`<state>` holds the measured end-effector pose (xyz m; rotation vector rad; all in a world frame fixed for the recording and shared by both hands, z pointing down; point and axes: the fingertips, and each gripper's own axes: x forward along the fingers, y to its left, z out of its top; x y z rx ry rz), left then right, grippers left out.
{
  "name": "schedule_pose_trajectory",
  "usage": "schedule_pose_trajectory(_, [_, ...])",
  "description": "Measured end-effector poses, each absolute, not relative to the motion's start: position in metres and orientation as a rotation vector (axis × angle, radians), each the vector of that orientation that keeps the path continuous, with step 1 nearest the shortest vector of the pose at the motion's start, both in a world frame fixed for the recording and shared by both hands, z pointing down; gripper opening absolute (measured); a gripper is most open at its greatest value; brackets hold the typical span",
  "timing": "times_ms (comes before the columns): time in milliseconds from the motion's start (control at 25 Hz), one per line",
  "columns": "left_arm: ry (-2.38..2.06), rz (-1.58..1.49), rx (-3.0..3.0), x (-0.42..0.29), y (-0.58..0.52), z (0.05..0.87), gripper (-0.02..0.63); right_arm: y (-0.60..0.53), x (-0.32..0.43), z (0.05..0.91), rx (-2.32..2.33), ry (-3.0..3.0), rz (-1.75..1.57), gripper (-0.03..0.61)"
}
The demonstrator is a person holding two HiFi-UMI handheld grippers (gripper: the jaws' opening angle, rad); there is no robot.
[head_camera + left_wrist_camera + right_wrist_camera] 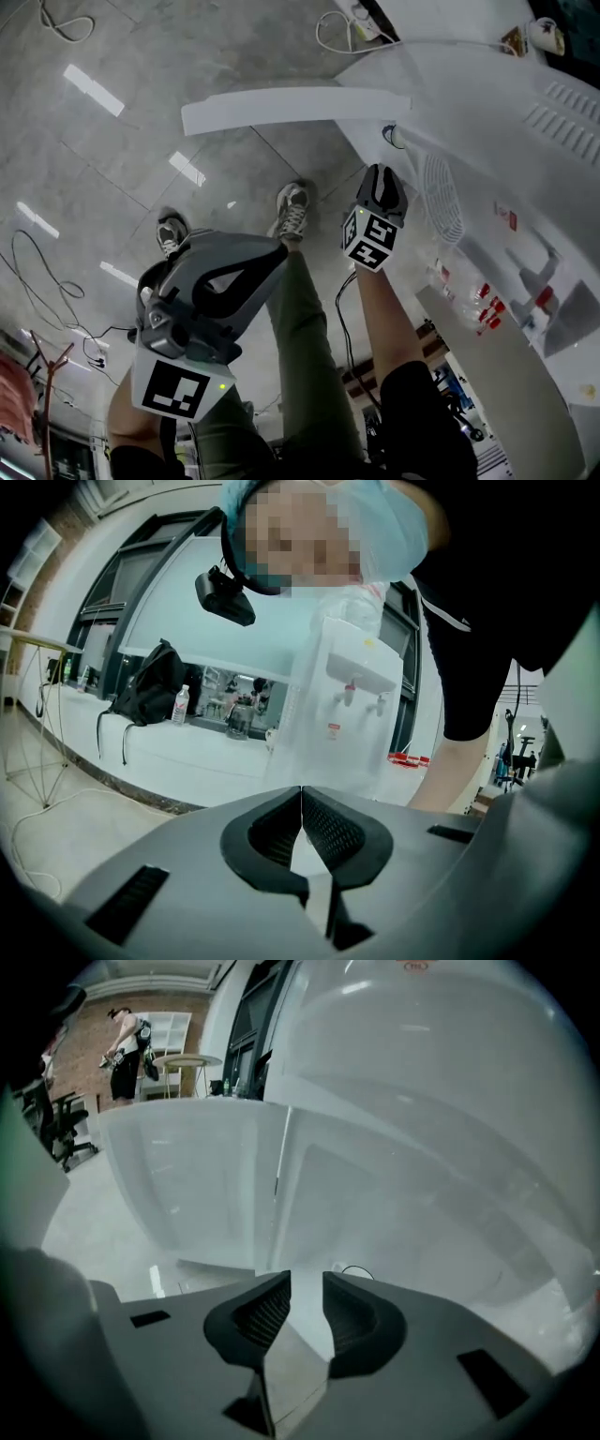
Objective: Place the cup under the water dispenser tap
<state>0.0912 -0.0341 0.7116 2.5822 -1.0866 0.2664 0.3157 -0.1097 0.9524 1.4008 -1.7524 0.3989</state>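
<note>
No cup shows in any view. The white water dispenser (487, 122) stands at the right of the head view. In the left gripper view the dispenser (352, 733) is farther off, with two small taps (364, 697) on its front. My left gripper (267, 258) hangs low by the person's left leg; its jaws (301, 794) are shut tip to tip with nothing held. My right gripper (380, 183) points down close beside the dispenser, whose white side (422, 1147) fills its view. The right gripper (307, 1283) is open by a narrow gap, with nothing in it.
A long white panel (291, 105) juts out from the dispenser over the grey tiled floor (141, 141). Cables (56, 23) lie on the floor. My shoes (292, 208) stand below the grippers. A black backpack (150, 691) and a bottle (181, 705) sit on a far counter.
</note>
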Motion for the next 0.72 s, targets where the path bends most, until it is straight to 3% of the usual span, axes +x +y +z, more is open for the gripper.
schedule_pose_trajectory(80, [-1.077,0.255,2.585,0.099,-0.042,0.719,0.020,-0.117,0.326,0.968,1.375,-1.725,0.386,0.129])
schedule_pose_trajectory(200, [-1.061,0.245,2.598,0.110,-0.051,0.731,0.020,-0.127,0.338,0.991,1.325,-1.692,0.357,0.155])
schedule_pose_trajectory(720, [-1.060,0.254,2.538,0.113,-0.066,0.781,0.020,-0.165,0.384,1.069,1.107,-1.453,0.163,0.170])
